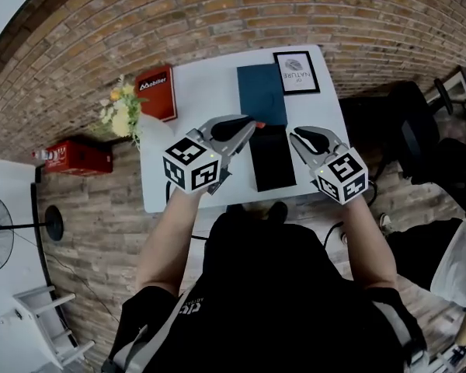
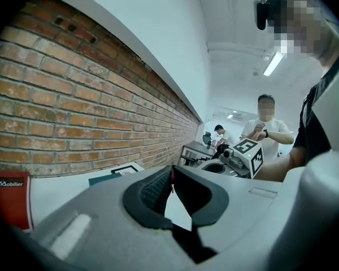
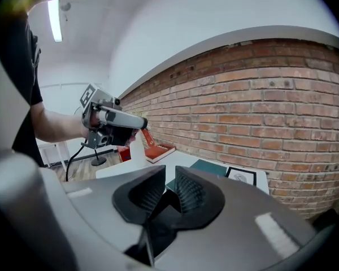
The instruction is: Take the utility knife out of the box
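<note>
Utility knife (image 1: 258,123): only a small red-orange end is seen, at the tips of the left gripper (image 1: 251,126). In the left gripper view a thin red sliver (image 2: 170,180) is pinched between jaws that are nearly together, so the left gripper is judged clenched on the knife. The rest of the tool can't be made out.

Knife is held above the table (image 1: 210,92), approx. over the far left corner of the black box (image 1: 273,162), where it meets the teal lid (image 1: 261,92) lying beyond it. The box interior is seen as plain dark; no other contents can be told.

Right gripper (image 1: 301,140) is held just beside the box's right edge. Its jaws are narrowly apart w/ nothing between them, per the right gripper view.

Progress, as judged: pick-up is done and the knife appears lifted clear of the box, so the main step is approx. complete. Left to do: knife to be carried off and perhaps set down on the table.
</note>
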Tool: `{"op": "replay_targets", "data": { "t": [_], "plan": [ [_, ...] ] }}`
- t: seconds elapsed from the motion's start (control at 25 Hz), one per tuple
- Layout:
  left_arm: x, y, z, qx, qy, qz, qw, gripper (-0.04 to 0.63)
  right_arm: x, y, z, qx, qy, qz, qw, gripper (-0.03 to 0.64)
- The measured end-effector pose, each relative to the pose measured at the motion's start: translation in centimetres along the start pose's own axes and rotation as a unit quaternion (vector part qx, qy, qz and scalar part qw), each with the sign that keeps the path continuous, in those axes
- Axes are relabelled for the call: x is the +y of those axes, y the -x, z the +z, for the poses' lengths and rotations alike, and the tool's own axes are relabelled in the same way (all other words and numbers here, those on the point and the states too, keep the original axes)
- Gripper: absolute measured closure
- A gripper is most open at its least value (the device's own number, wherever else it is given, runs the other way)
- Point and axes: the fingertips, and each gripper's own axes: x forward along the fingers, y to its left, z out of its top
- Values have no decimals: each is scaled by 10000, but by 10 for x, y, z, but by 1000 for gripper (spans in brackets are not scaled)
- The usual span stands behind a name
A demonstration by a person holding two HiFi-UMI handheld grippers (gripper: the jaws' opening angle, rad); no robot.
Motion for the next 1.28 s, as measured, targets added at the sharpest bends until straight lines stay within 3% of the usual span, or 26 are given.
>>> {"op": "replay_targets", "data": {
  "t": [0.2,0.56,0.76,1.28],
  "plan": [
    [7,25,11,-212,-33,293,9993,580,-4,4,11,-93,-19,-191,9998,581],
    [5,86,34,-552,-417,488,9964,580,25,21,55,-493,-179,-706,9961,615],
    [-1,108,42,-767,-400,587,9945,580,36,34,71,-728,-172,-834,9937,617],
    [-5,97,65,-1171,-375,1568,9799,579,-2,96,85,-1426,-200,-1120,9832,617]
  ]
}}
